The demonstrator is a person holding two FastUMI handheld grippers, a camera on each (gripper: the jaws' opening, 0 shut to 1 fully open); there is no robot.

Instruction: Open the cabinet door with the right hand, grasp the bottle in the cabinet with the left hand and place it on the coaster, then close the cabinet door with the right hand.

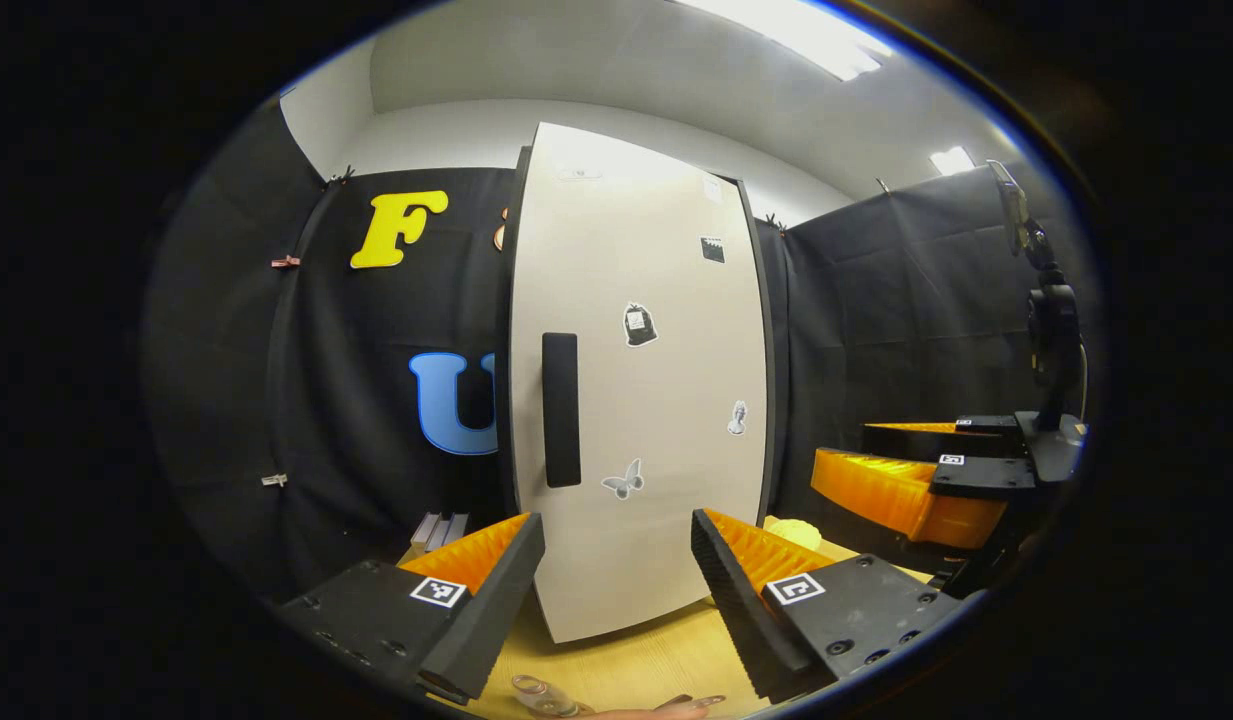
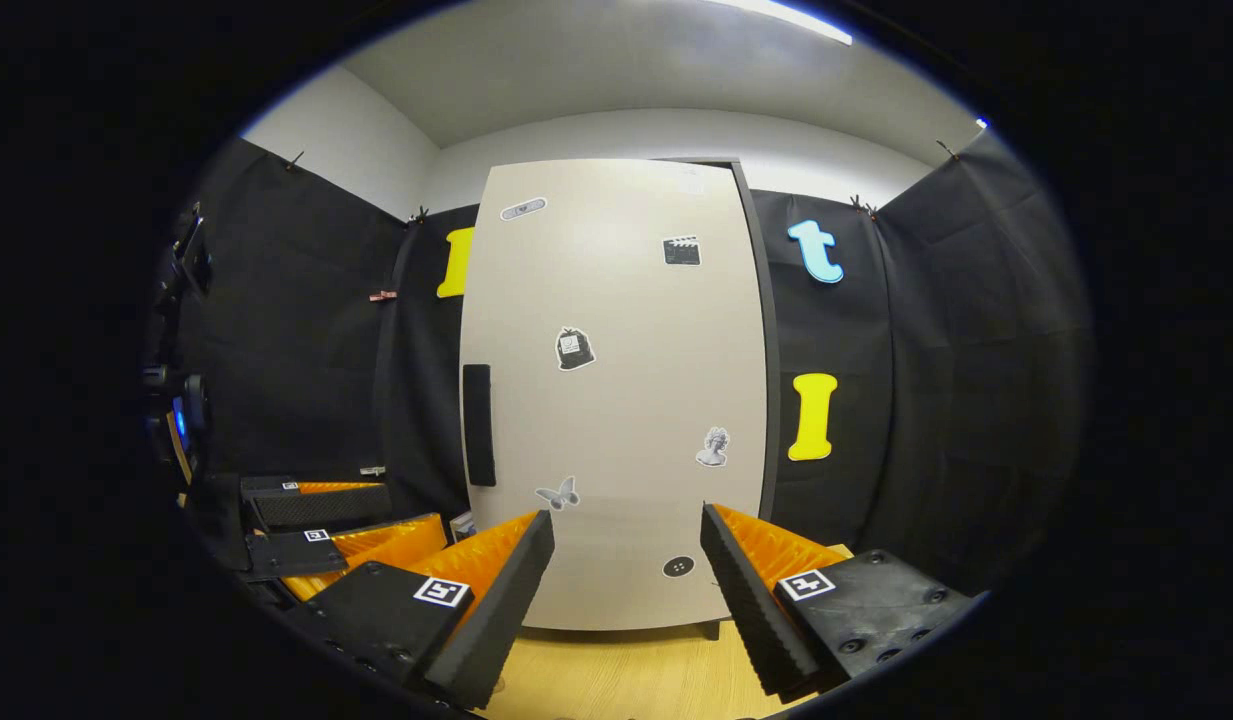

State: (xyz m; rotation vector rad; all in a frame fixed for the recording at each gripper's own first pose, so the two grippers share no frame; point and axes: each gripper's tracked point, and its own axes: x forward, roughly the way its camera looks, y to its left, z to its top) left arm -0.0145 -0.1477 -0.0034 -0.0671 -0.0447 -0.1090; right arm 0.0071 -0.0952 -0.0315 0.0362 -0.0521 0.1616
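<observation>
Straight ahead, cabinet door (image 2: 616,390) closed, both tools agape

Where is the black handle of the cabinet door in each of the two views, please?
Left gripper view: the handle stands upright near the door's left edge, just left of the picture's centre.
Right gripper view: the handle is at the door's left edge, left of centre.
Shared landmark: the butterfly sticker lies just right of the handle's lower end.

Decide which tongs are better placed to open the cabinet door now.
Right: the right tongs face the shut cabinet door squarely, open, handle just left. The left tongs wait open for the bottle.
</observation>
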